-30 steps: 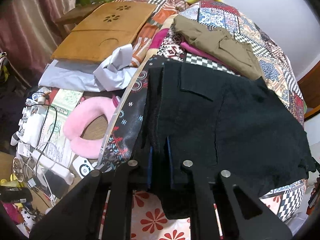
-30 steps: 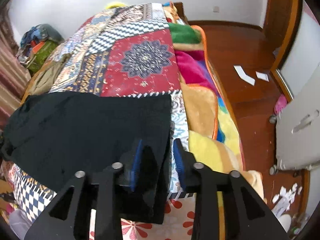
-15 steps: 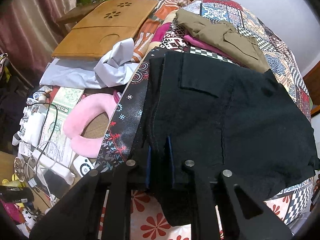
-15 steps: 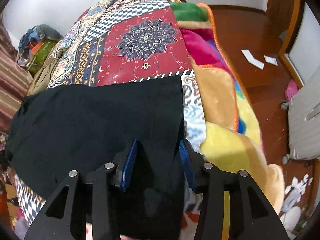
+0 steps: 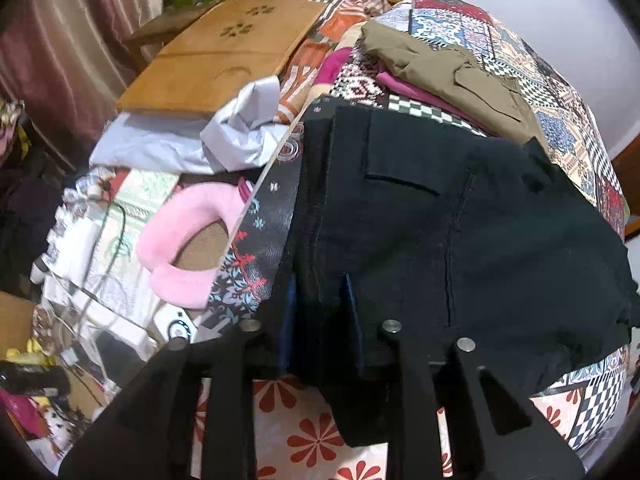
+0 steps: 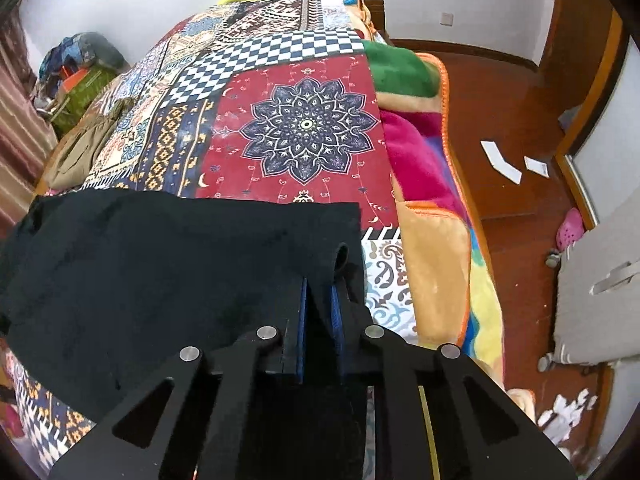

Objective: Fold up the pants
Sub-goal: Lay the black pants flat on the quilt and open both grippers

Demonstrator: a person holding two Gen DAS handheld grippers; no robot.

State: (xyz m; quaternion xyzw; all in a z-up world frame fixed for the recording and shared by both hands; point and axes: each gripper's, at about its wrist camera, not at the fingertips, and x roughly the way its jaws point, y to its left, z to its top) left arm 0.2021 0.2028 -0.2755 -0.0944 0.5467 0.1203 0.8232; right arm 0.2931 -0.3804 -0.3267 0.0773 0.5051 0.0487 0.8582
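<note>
The black pants [image 5: 460, 232] lie spread across the near end of the quilt [image 6: 304, 128], waistband end at the left gripper [image 5: 320, 292], hem end at the right gripper [image 6: 320, 296]. A strip of cloth hangs over the bed edge toward six o'clock in both views.

Left gripper: jaws have just been opening. They stand narrow, with the waistband fold between the pads [image 5: 289, 312]. Whether the pads press the cloth cannot be told from the frame.

Right gripper: jaws have just been closing. They now pinch a raised pucker of the hem corner, which rolls up at twelve o'clock off the tips.

Judgement: the step is taking hold of both near corners for a fold away from the bed edge.

Recommendations:
- Confirm the left grip before lifting; a slack left hold would skew the fold.
- Catch every layer at each corner, not the top ply only.
- Lift both ends level and together, and keep the cloth taut between them.
- Carry toward twelve o'clock, short of the khaki garment [image 5: 452, 68].
</note>
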